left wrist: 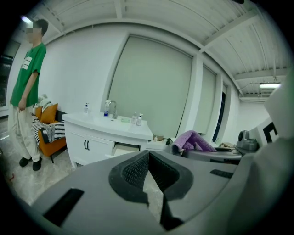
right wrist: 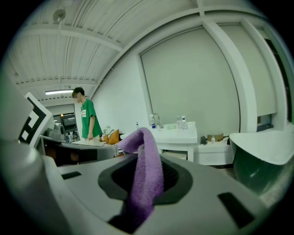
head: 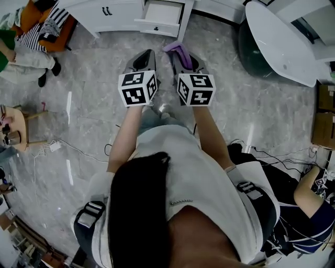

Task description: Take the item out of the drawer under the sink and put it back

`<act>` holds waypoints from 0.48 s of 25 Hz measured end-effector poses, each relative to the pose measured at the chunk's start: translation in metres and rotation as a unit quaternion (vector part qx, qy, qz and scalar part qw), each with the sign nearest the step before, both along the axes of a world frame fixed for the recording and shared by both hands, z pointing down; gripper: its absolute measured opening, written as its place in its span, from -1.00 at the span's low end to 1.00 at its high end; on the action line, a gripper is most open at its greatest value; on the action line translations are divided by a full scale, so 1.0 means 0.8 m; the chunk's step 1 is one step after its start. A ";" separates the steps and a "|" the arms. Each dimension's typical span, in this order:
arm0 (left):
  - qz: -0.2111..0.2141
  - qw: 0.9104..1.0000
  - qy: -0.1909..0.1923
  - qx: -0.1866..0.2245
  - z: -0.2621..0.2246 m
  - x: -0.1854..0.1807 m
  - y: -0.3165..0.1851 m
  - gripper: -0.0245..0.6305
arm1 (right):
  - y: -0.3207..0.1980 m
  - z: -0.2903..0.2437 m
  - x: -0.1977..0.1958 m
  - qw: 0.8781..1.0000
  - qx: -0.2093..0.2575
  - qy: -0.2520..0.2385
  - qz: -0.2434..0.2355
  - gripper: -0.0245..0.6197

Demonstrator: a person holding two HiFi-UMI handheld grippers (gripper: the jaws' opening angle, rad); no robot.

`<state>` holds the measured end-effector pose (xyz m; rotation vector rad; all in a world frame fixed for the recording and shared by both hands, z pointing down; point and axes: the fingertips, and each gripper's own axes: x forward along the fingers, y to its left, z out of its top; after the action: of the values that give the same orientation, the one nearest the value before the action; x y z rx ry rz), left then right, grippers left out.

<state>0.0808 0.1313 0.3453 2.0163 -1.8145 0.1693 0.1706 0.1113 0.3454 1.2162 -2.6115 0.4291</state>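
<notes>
A purple cloth [head: 178,49] hangs from my right gripper [head: 181,54], which is shut on it; in the right gripper view the cloth [right wrist: 144,170] fills the gap between the pads and drapes forward. My left gripper [head: 148,52] is held beside it, shut and empty, its pads meeting at the tips [left wrist: 148,153]. The cloth [left wrist: 193,140] also shows from the left gripper view, off to the right. Ahead stands the white sink cabinet [head: 115,13] with one drawer [head: 162,15] pulled out, its inside looking bare. Both grippers are well short of the drawer, over the marble floor.
A white bathtub [head: 282,36] stands at the right. A person in a green shirt [left wrist: 27,92] stands left of the cabinet by an orange sofa [head: 52,26]. Cables [head: 272,154] trail on the floor at the right near a seated person [head: 314,193]. A wooden stool [head: 21,125] is at the left.
</notes>
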 end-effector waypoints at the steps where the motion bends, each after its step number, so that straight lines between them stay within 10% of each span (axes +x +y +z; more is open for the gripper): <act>1: 0.001 1.000 0.001 0.001 0.000 0.001 -0.002 -0.91 | -0.001 0.000 0.001 1.000 0.000 0.001 0.000 -0.66; 12: 0.001 1.000 0.002 0.010 0.008 -0.011 -0.032 -0.91 | -0.029 0.008 -0.008 1.000 0.002 0.009 0.009 -0.66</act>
<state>0.0720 0.1060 0.3520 2.0316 -1.8180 0.1468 0.1643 0.0881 0.3519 1.2412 -2.5894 0.4160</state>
